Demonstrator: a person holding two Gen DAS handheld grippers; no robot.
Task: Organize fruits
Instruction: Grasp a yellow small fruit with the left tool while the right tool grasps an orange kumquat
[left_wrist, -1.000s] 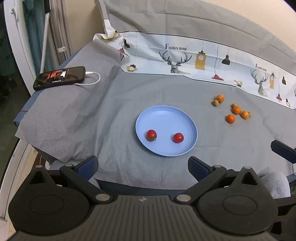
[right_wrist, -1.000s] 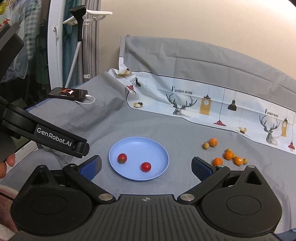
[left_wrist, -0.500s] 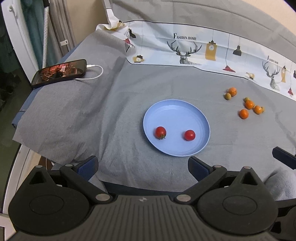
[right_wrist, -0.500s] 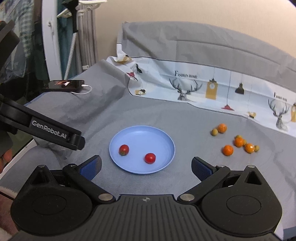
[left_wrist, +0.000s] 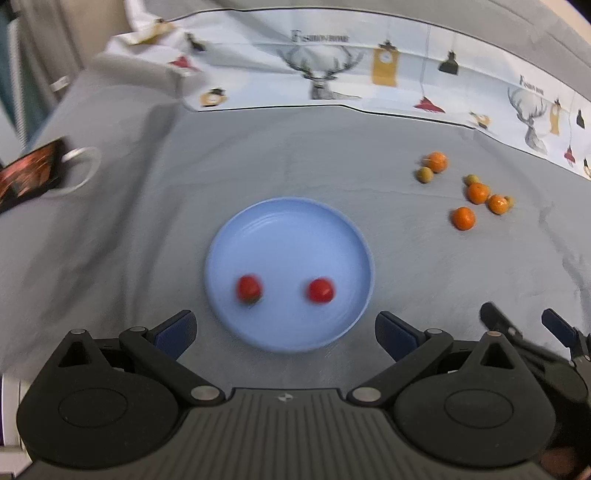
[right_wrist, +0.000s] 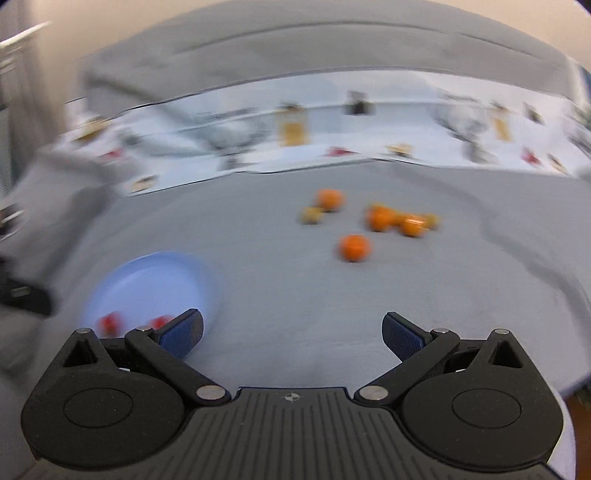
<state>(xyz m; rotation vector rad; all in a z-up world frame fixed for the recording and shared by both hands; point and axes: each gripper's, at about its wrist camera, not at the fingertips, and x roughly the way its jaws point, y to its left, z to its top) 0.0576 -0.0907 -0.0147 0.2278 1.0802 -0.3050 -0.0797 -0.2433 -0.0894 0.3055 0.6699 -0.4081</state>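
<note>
A grey cloth covers the whole work surface, and along its far edge runs a white printed band with deer heads and hanging lamps. The blue plate is the landmark here, lying flat on the cloth near the front edge. Far to the left of the plate, at the edge of the left wrist view, a phone with a lit screen lies with a white cable looped beside it.

The left gripper hovers at the near rim of the plate, its jaws spread wide with nothing between them. The right gripper sits to the right of the plate, its jaws likewise wide apart and holding nothing; its left fingertip overlaps the plate's edge in the blurred right wrist view.

Beyond the plate and to its right, well apart from it, 4 small oranges lie loosely grouped on the cloth with 3 smaller yellowish-green fruits among them. On the plate's near half rest 2 red cherry tomatoes, side by side but not touching.
</note>
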